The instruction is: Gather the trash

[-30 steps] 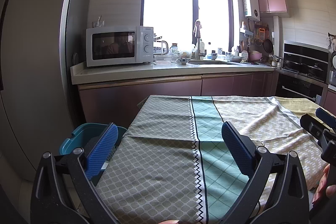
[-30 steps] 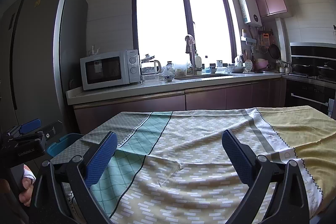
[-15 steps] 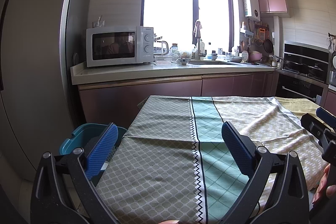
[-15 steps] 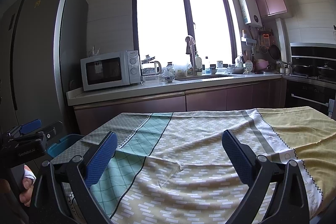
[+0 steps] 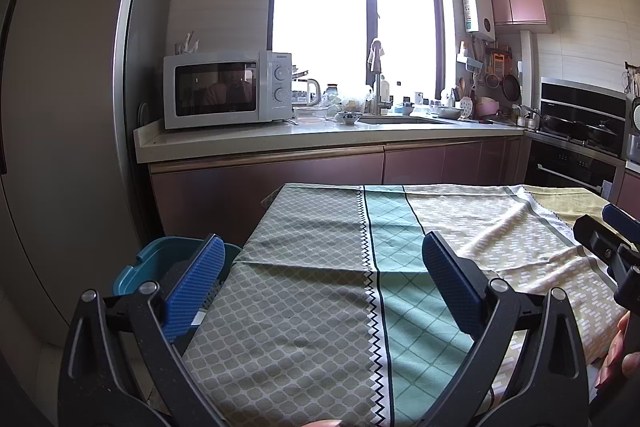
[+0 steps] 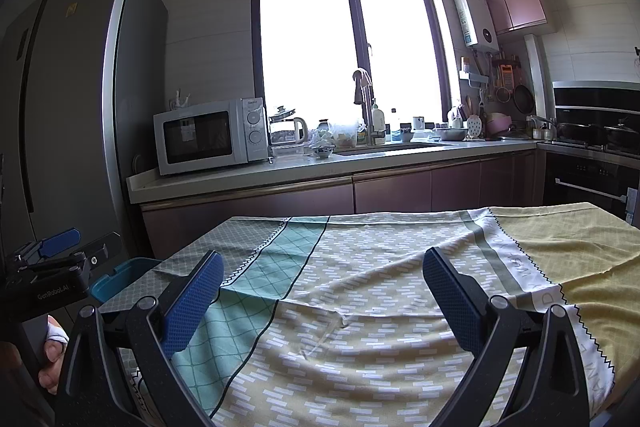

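Left gripper (image 5: 320, 279): fingers spread wide, nothing between them, held over the near left part of the tablecloth (image 5: 320, 307).
Right gripper (image 6: 322, 289): fingers also spread wide, holding nothing, over the near middle of the cloth.
Trash: none can be seen on the cloth.
Blue bin (image 5: 160, 263): on the floor, just beside the table's left edge.
Microwave (image 5: 226, 95): far, on the counter.

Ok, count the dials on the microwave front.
2: both on the microwave control panel's right side, upper dial directly above lower dial. None seem hidden.
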Demonstrator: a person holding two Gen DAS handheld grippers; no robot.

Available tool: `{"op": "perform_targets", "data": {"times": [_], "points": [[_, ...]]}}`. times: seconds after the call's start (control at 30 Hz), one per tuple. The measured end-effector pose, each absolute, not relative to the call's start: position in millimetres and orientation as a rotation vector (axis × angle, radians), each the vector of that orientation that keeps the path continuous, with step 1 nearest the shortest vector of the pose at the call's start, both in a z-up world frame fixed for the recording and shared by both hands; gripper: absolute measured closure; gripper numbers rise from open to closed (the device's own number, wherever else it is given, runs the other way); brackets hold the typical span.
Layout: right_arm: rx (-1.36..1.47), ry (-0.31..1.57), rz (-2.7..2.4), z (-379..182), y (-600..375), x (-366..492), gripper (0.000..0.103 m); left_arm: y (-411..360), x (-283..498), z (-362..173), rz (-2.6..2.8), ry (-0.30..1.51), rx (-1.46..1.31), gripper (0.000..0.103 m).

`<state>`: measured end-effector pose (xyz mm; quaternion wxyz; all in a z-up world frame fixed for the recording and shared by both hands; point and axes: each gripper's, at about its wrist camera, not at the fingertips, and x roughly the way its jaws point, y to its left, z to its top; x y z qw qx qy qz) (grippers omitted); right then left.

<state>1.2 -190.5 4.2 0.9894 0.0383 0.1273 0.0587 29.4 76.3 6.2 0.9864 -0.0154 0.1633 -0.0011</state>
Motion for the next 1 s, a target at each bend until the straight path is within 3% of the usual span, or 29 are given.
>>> {"op": "perform_targets", "data": {"times": [1.0], "points": [[0.081,0.26,0.117,5.7,-190.7,1.4,0.007,74.6,28.8,6.0,-0.002,0.326,-0.03,0.006]]}}
